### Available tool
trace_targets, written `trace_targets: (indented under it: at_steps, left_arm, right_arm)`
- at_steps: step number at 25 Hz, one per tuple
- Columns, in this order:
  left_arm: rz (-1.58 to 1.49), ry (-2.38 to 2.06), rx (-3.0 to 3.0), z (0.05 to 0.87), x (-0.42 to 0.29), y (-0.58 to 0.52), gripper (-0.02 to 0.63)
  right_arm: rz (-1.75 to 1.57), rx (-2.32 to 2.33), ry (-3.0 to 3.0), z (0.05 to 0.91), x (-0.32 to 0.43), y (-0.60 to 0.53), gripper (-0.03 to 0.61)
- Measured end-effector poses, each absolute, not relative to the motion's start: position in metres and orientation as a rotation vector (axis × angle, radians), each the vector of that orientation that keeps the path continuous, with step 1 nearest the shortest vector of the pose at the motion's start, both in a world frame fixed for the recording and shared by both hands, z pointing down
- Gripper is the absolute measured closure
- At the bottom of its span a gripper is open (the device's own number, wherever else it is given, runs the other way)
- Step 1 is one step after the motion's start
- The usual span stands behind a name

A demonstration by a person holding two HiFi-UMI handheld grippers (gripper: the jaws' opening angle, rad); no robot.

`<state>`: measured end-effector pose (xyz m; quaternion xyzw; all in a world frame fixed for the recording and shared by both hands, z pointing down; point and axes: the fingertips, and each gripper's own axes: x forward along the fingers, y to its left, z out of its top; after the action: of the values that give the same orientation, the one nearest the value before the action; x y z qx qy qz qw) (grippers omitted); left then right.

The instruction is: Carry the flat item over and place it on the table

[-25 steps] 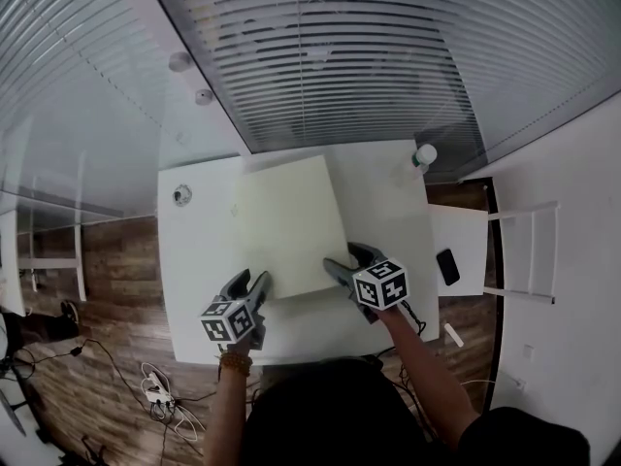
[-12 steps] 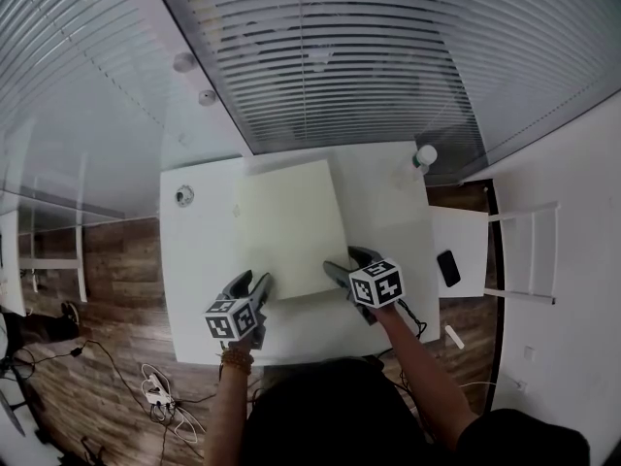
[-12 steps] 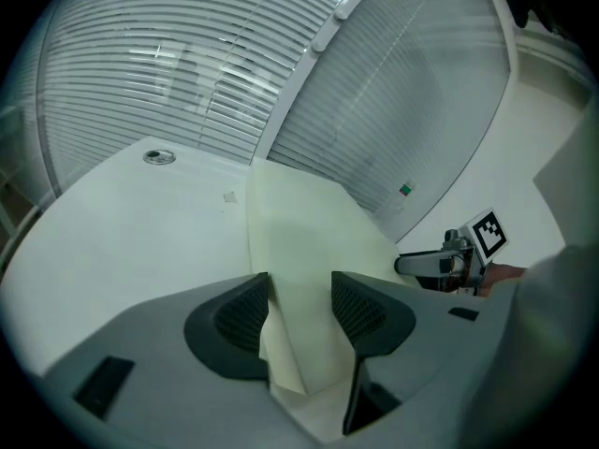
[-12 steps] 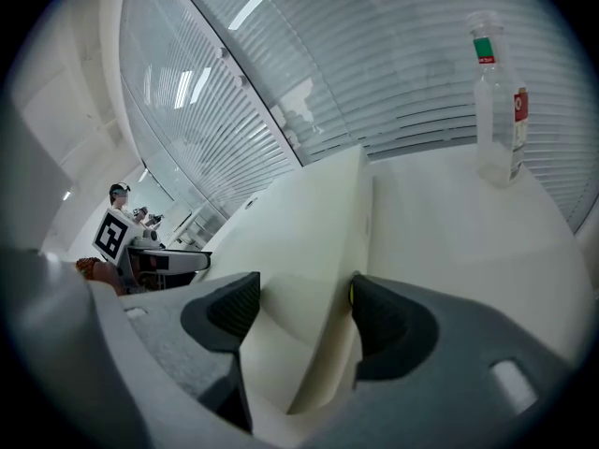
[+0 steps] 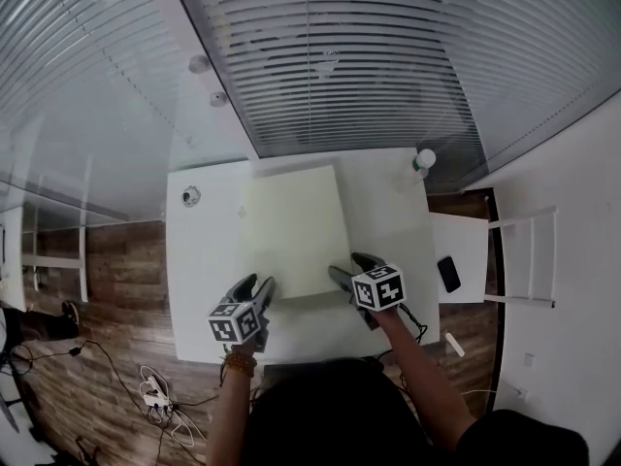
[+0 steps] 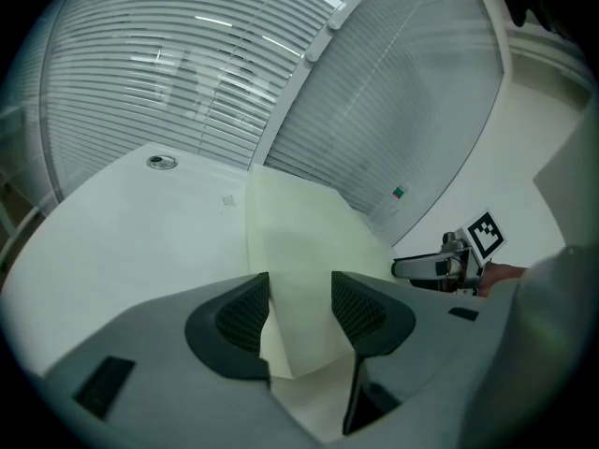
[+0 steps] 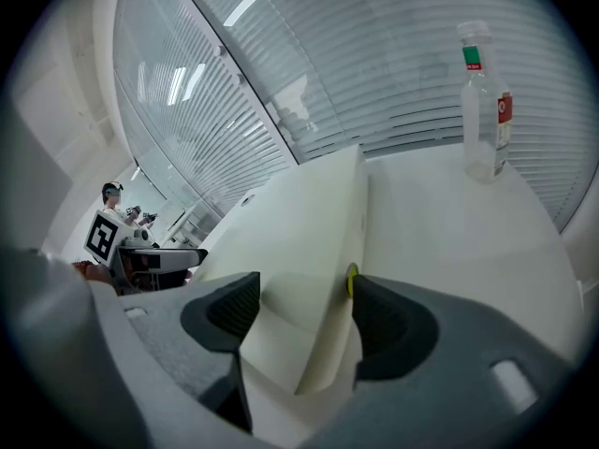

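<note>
Near the front edge of the table (image 5: 204, 250), the left gripper (image 5: 256, 284) and the right gripper (image 5: 347, 268) each have spread jaws around a near corner of the flat panel (image 5: 291, 231), which seems to lie on the tabletop, so a crooked retreat could hook and drag it.

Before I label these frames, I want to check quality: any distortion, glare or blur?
Head view: fisheye bows the blinds and table edges, focus fine. Left gripper view: dark round vignette, sheet evenly lit. Right gripper view: lamp streaks glare on the glass wall; bottle sharp.
</note>
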<state>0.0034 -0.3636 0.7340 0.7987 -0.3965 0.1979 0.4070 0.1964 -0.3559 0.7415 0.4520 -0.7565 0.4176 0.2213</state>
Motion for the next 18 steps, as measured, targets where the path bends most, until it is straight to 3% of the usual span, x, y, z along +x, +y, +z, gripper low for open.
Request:
trace_targets:
  at_steps: [18]
  left_arm:
    - [0.42, -1.085, 2.191, 0.682, 0.018, -0.341, 0.428]
  right_arm:
    - [0.817, 1.216, -2.275, 0.674, 0.168, -0.328, 0.279]
